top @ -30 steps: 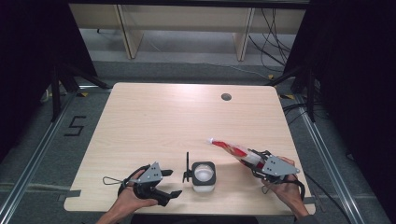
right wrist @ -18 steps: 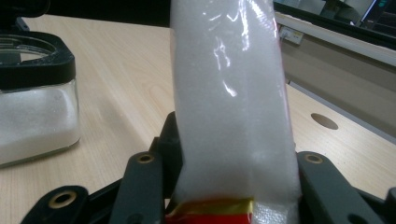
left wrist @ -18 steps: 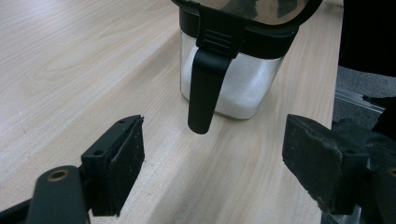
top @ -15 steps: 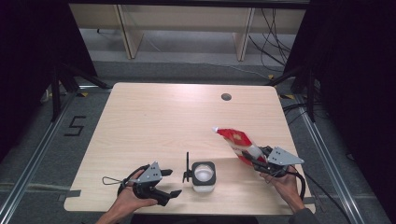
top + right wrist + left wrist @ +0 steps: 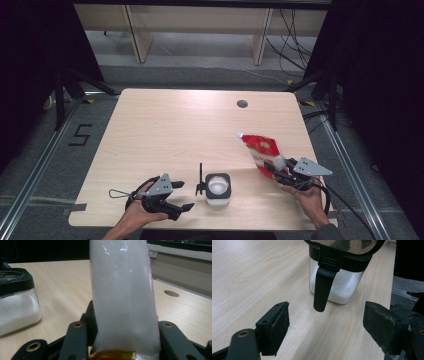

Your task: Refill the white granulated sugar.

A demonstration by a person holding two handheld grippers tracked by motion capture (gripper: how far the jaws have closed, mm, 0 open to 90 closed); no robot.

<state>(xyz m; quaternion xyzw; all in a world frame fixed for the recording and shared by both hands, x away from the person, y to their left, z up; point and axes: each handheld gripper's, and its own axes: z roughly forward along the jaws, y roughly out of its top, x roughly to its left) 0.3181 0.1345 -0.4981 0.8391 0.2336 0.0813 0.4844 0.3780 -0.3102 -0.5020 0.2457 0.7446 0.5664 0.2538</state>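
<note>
A clear square jar (image 5: 218, 189) with a black rim holds white grains near the table's front edge; its black lid (image 5: 201, 179) stands open on the left side. In the left gripper view the jar (image 5: 337, 287) stands just ahead of my left gripper (image 5: 329, 327), and a black latch (image 5: 322, 287) hangs down its front. My left gripper (image 5: 185, 195) lies open to the jar's left with nothing between its fingers. My right gripper (image 5: 278, 171) is shut on the bottom end of a red and white bag (image 5: 262, 150), which tilts up and left. The bag (image 5: 125, 297) fills the gap between the jaws.
The light wooden table (image 5: 175, 130) has a round cable hole (image 5: 242, 104) at the back right. The jar (image 5: 17, 305) sits to the left in the right gripper view. Dark stands flank the table, and cables run along the floor at the right.
My right gripper has carried the bag to the right, away from the jar, and a little lower. The left gripper and the jar have not moved.
</note>
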